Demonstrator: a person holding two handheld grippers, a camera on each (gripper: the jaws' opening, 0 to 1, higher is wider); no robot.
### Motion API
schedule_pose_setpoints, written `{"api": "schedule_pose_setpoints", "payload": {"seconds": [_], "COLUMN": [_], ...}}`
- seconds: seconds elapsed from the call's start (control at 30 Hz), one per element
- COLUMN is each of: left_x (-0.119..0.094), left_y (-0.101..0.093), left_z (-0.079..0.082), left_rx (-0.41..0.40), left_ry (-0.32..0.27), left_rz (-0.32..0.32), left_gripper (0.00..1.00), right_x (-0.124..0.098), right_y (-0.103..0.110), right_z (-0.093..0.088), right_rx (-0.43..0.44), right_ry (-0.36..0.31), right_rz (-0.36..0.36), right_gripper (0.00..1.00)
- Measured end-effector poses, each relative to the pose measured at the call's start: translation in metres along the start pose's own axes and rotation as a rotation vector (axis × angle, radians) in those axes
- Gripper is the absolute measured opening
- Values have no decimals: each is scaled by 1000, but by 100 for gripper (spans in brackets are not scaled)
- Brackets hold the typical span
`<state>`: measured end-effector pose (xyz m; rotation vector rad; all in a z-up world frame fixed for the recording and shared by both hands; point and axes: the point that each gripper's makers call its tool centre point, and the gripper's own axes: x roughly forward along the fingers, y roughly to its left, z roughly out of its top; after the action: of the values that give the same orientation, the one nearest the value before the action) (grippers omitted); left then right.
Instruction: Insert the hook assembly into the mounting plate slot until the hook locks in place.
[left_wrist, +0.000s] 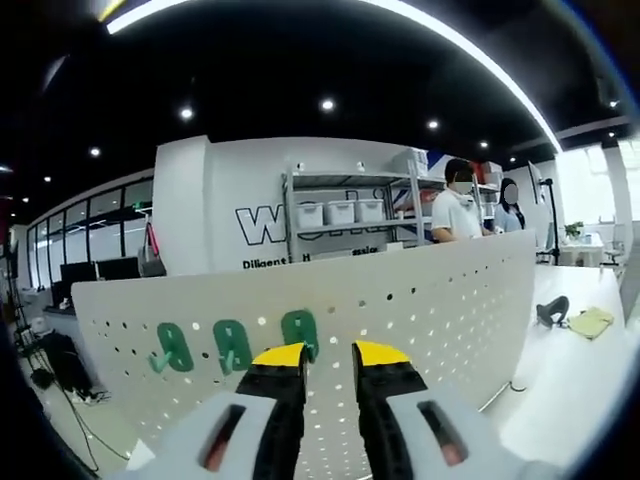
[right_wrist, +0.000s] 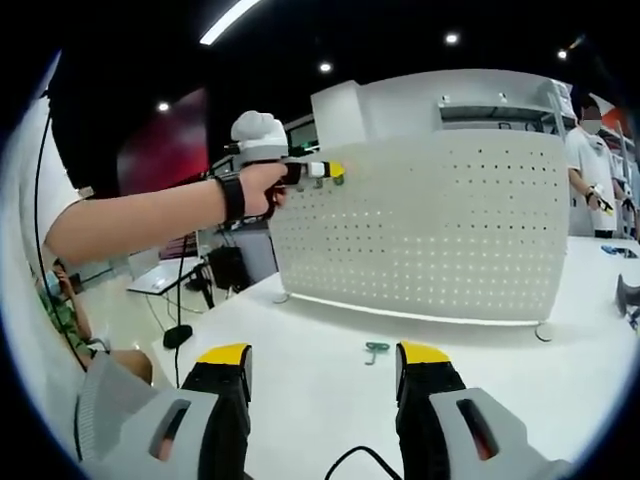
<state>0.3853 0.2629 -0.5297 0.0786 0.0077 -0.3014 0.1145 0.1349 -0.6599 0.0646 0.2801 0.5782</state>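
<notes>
A white perforated mounting plate (left_wrist: 420, 300) stands upright on the white table. Three green hooks (left_wrist: 232, 345) hang on its face in a row at the left. My left gripper (left_wrist: 328, 358) is just in front of the plate, beside the rightmost hook (left_wrist: 299, 330), its yellow-tipped jaws a narrow gap apart with nothing between them. In the right gripper view the plate (right_wrist: 430, 220) shows from its other side, and a hand holds the left gripper (right_wrist: 325, 170) at its top left edge. One loose green hook (right_wrist: 376, 349) lies on the table ahead of my right gripper (right_wrist: 325, 365), which is open and empty.
A black object (left_wrist: 551, 310) and a yellow-green cloth (left_wrist: 590, 322) lie on the table to the right. Two people stand by a shelf (left_wrist: 340, 210) with bins behind the plate. A black cable (right_wrist: 350, 462) runs near my right jaws. The plate's foot (right_wrist: 543, 331) rests on the table.
</notes>
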Motion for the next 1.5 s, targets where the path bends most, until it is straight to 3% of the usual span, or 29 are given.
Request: {"api": "schedule_pose_setpoints", "payload": {"seconds": [0.43, 0.6, 0.77, 0.87, 1.0, 1.33, 1.5], "left_x": [-25, -32, -39, -42, -47, -53, -58], "left_y": [5, 4, -1, -4, -19, -37, -53], "left_z": [-8, -20, -35, -41, -52, -76, -91], "left_rx": [5, 4, 29, 4, 54, 38, 72], "left_ry": [1, 20, 48, 58, 70, 87, 99], "left_rz": [-6, -17, -37, -54, -125, -204, -282], "left_gripper": [21, 23, 22, 23, 23, 24, 25], "right_x": [1, 2, 4, 5, 6, 4, -2], "right_y": [13, 15, 17, 19, 20, 19, 15], "right_z": [0, 1, 4, 2, 0, -4, -8], "right_rx": [17, 3, 42, 39, 36, 53, 55], "right_ry": [6, 4, -17, -12, -4, -5, 0], "right_rz": [48, 43, 55, 61, 67, 57, 36], "right_gripper": [59, 59, 59, 59, 59, 59, 59]}}
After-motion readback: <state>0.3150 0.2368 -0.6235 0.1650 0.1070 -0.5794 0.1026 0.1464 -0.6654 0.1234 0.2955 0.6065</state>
